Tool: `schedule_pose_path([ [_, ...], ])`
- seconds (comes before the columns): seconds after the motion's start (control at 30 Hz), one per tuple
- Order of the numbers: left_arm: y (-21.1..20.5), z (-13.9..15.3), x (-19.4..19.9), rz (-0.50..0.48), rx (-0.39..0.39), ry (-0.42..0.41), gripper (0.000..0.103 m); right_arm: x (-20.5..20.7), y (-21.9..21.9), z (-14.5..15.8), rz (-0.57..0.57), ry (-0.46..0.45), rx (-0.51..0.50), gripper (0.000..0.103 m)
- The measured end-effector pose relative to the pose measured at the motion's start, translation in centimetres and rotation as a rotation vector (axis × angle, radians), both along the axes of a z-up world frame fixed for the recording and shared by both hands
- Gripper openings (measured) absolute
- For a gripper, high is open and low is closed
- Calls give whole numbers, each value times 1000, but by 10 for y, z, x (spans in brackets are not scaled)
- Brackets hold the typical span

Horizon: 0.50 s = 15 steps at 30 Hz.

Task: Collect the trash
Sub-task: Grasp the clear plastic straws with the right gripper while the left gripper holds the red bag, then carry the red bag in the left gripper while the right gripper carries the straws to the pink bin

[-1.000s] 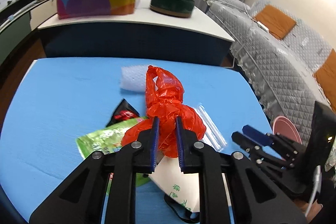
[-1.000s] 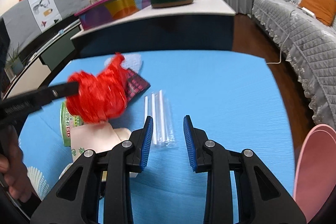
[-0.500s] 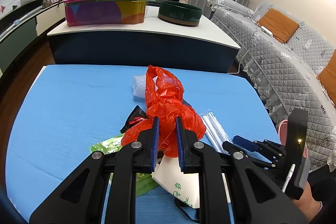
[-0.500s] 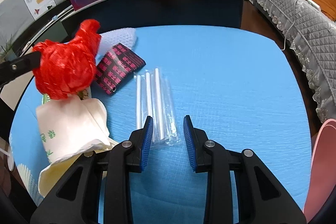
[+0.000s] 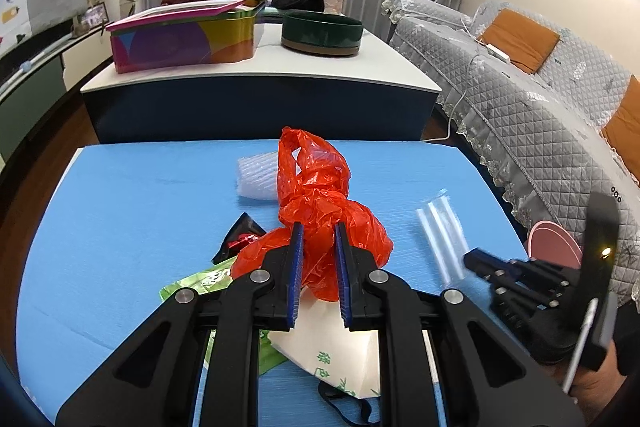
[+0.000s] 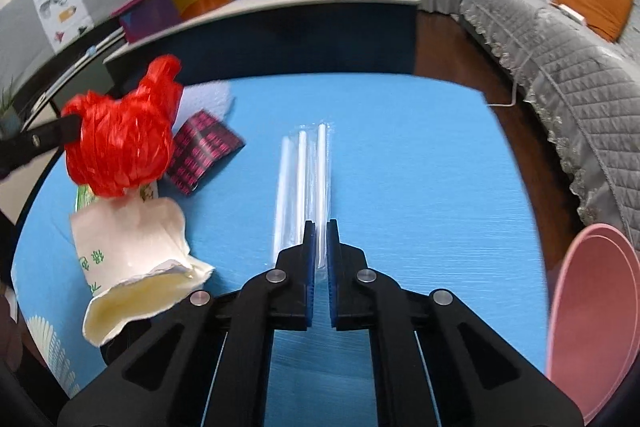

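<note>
Your right gripper (image 6: 319,239): jaws have just been closing, now nearly together, pinched on the near end of the clear packet of straws (image 6: 306,183). The packet lies flat on the blue tabletop (image 6: 420,187); no lift is visible.

Your left gripper (image 5: 318,247): jaws narrow, clamped on the gathered neck of the red plastic bag (image 5: 320,203), held up off the tabletop. Its mouth is bunched, not spread, so it looks like it needs opening before it takes anything.

Landmark: the red bag.
- Just under it, the crushed white paper cup (image 6: 132,251) with green print, on its side, mouth toward you.
- Under and left of it in the left wrist view, a green snack wrapper (image 5: 200,283), partly covered by the cup.
- Just beside it, a dark wrapper with pink print (image 6: 204,151).
- Behind it, a piece of white bubble wrap (image 5: 258,179).
- Right of it, well apart, the straws packet.
- Further right, off the tabletop edge, a pink bin rim (image 6: 592,315).

Progress, as judged: early. One piece gripped, none visibly collected. Cup, green wrapper, dark wrapper and bubble wrap are untouched on the tabletop. Whether the bag already holds anything cannot be told.
</note>
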<state>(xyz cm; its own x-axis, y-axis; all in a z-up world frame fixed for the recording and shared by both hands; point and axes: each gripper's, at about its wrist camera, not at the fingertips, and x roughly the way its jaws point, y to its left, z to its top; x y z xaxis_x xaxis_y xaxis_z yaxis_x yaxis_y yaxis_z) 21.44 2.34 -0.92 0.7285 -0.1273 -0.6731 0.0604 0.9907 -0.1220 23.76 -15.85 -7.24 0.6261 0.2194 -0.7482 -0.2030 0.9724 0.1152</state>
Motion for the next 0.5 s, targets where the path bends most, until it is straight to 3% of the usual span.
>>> schedule_pose_path([
  [0.5, -44, 9, -15, -73, 60, -57, 15, -34, -47, 42, -94, -113, 35, 6],
])
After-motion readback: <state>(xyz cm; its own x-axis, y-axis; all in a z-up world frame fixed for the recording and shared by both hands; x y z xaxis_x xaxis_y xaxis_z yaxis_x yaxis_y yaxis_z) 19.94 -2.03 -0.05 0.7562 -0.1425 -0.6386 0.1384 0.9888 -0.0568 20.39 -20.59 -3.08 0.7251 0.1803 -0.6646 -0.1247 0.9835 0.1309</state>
